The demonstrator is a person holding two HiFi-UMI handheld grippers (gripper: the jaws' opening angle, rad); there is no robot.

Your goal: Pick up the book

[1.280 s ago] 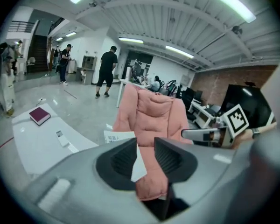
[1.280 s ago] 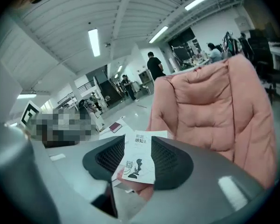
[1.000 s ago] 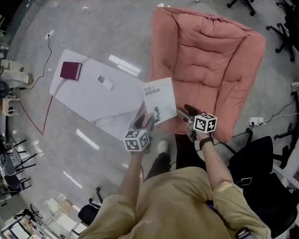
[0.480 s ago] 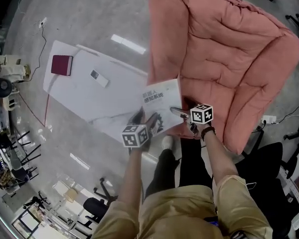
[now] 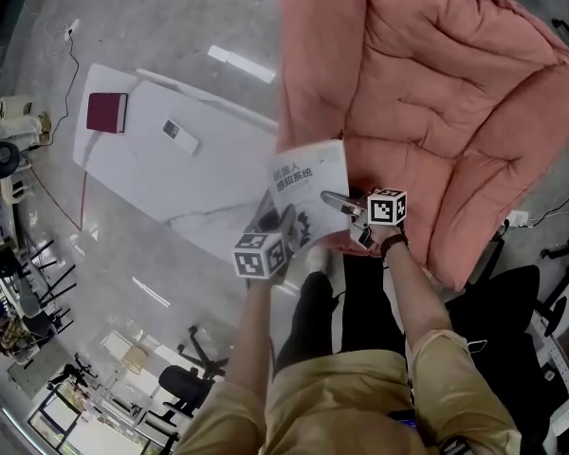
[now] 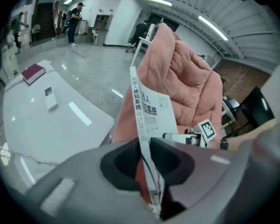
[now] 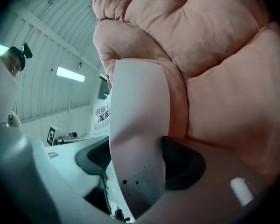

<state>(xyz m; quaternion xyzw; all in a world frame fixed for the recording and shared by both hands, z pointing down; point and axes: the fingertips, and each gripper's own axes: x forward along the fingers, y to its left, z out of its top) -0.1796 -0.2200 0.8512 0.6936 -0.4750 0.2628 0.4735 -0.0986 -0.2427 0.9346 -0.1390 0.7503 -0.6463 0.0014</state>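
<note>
Now: thin glossy white book [image 5: 308, 180] held upright just before quilted pink chair [image 5: 436, 93]; left gripper [image 5: 283, 220] closing, pinching its spine; right gripper [image 5: 335, 200] closing, pressing its curved cover.

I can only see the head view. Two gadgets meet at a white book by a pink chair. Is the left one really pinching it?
Observer: Yes. The left gripper view shows the spine of the book upright between the closing jaws of the left gripper.
Operator: And the right one?
Observer: The right gripper is closing on a bent white leaf, with the pink chair right behind.
Operator: Anyone else around?
Observer: Yes, people stand far across the hall.
</note>
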